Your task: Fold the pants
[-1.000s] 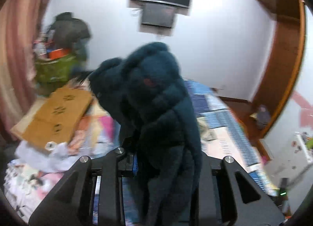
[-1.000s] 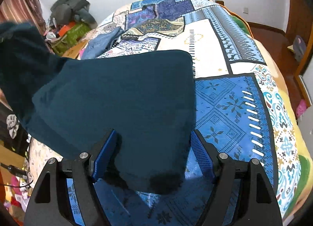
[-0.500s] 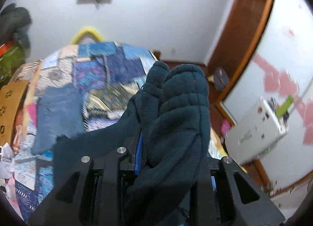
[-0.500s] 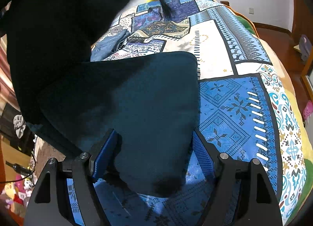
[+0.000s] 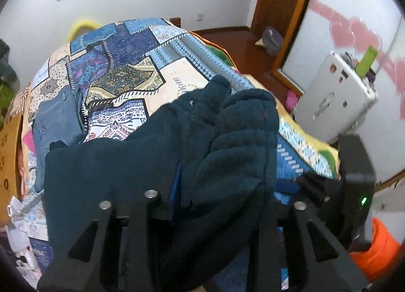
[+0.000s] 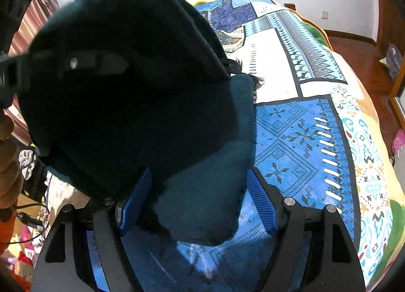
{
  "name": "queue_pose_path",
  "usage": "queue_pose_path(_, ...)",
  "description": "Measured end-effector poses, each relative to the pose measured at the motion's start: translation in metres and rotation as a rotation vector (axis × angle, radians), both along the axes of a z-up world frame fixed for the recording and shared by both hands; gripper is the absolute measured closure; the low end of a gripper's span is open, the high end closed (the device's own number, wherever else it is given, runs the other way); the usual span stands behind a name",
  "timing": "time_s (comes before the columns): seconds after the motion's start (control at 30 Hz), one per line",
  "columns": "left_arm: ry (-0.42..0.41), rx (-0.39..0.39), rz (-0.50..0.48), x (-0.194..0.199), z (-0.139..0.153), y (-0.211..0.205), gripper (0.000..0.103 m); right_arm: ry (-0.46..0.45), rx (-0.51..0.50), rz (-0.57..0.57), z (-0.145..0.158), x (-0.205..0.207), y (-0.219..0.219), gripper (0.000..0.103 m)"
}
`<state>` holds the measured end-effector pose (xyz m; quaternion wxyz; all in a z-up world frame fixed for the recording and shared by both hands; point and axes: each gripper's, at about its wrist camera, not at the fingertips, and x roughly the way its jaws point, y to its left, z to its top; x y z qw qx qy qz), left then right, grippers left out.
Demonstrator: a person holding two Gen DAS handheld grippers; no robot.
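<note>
The dark teal fleece pants [image 5: 235, 155] lie partly on the bed [image 5: 177, 82], over its patchwork cover, w/ one end carried across by the left gripper [image 5: 222, 191] and draped over the lower layer. In the left wrist view a thick bunch of fleece sits between the jaws; they've just been opening, and the blue pad on the left side shows w/ cloth right against it, but I can't tell if the pads are pressing on it or have let go. The right gripper [image 6: 200, 201] hangs above the near end of the pants [image 6: 207, 191], jaws wide, cloth between them but clear of both pads, so nothing gripped there. Step in hand, as I read it: laying the folded-over half down. To do it well: lower the carried end till it lines up w/ the edge of the bottom layer, then release fully & draw the left tool back w/o dragging fleece along. The right one could prob. pin the near end so the lower layer doesn't slide. Fleece is bulky & clings; expect it to bunch, so smooth after. Folded jeans [image 5: 55, 120] lie farther up the bed, well apart.
</note>
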<state>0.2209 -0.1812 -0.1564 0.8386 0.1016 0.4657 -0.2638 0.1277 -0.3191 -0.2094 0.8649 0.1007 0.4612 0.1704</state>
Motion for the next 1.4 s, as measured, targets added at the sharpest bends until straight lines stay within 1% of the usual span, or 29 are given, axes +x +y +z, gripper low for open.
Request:
queue_pose_path(0.03, 0.020, -0.013, -0.013, -0.001, -0.001, 0.002, 0.038, -0.005, -0.001, -0.002, 0.001, -0.002, -0.001, 0.029)
queue_pose_path(0.1, 0.035, -0.064, -0.035, -0.005, 0.003, 0.006, 0.019, -0.018, -0.005, -0.009, 0.006, -0.006, -0.004, 0.029)
queue_pose_path(0.13, 0.017, -0.086, -0.039, -0.010, 0.009, 0.009, 0.016, -0.022, -0.006, -0.011, 0.008, -0.008, -0.005, 0.029)
queue_pose_path(0.2, -0.031, -0.075, -0.033, -0.017, 0.020, 0.013, 0.013, -0.029, -0.004, -0.018, 0.012, -0.013, -0.009, 0.029)
queue_pose_path(0.3, -0.098, -0.061, -0.004, -0.018, 0.035, 0.026, 0.012, -0.023, -0.020, -0.016, 0.014, -0.018, -0.010, 0.029)
queue_pose_path(0.4, -0.142, -0.050, 0.060, -0.004, 0.045, 0.047, 0.005, -0.019, -0.031, -0.011, 0.013, -0.022, -0.011, 0.029)
queue_pose_path(0.5, -0.168, -0.019, 0.128, 0.022, 0.045, 0.074, 0.004, -0.012, -0.030, -0.013, 0.011, -0.023, -0.010, 0.029)
queue_pose_path(0.6, -0.162, 0.044, 0.203, 0.059, 0.034, 0.101, 0.003, 0.000, -0.020, -0.015, 0.010, -0.023, -0.008, 0.029)
queue_pose_path(0.7, -0.114, 0.090, 0.267, 0.101, 0.014, 0.125, 0.003, 0.009, -0.015, -0.016, 0.007, -0.025, -0.006, 0.029)
queue_pose_path(0.73, -0.093, 0.110, 0.289, 0.118, 0.004, 0.134, 0.003, 0.011, -0.013, -0.017, 0.007, -0.025, -0.005, 0.029)
queue_pose_path(0.8, -0.068, 0.147, 0.308, 0.139, -0.013, 0.143, 0.003, 0.018, -0.012, -0.019, 0.006, -0.023, -0.003, 0.029)
queue_pose_path(0.9, -0.029, 0.244, 0.326, 0.169, -0.045, 0.151, 0.003, 0.025, -0.015, -0.021, 0.005, -0.020, 0.000, 0.029)
queue_pose_path(0.97, 0.016, 0.304, 0.331, 0.181, -0.071, 0.156, 0.003, 0.028, -0.021, -0.020, 0.005, -0.018, 0.002, 0.029)
queue_pose_path(1.03, 0.073, 0.335, 0.301, 0.184, -0.094, 0.161, 0.002, 0.030, -0.028, -0.021, 0.005, -0.016, 0.003, 0.029)
queue_pose_path(1.07, 0.077, 0.338, 0.293, 0.180, -0.102, 0.165, 0.002, 0.031, -0.031, -0.023, 0.005, -0.015, 0.004, 0.029)
queue_pose_path(1.13, 0.044, 0.323, 0.303, 0.170, -0.102, 0.174, 0.000, 0.031, -0.037, -0.023, 0.005, -0.014, 0.004, 0.029)
queue_pose_path(1.2, 0.049, 0.313, 0.324, 0.161, -0.101, 0.184, 0.000, 0.029, -0.045, -0.023, 0.006, -0.014, 0.005, 0.029)
queue_pose_path(1.3, 0.065, 0.297, 0.366, 0.137, -0.099, 0.201, 0.000, 0.013, -0.050, -0.019, 0.010, -0.016, 0.006, 0.029)
queue_pose_path(1.4, 0.085, 0.284, 0.396, 0.106, -0.094, 0.224, 0.000, -0.008, -0.049, -0.012, 0.015, -0.017, 0.008, 0.029)
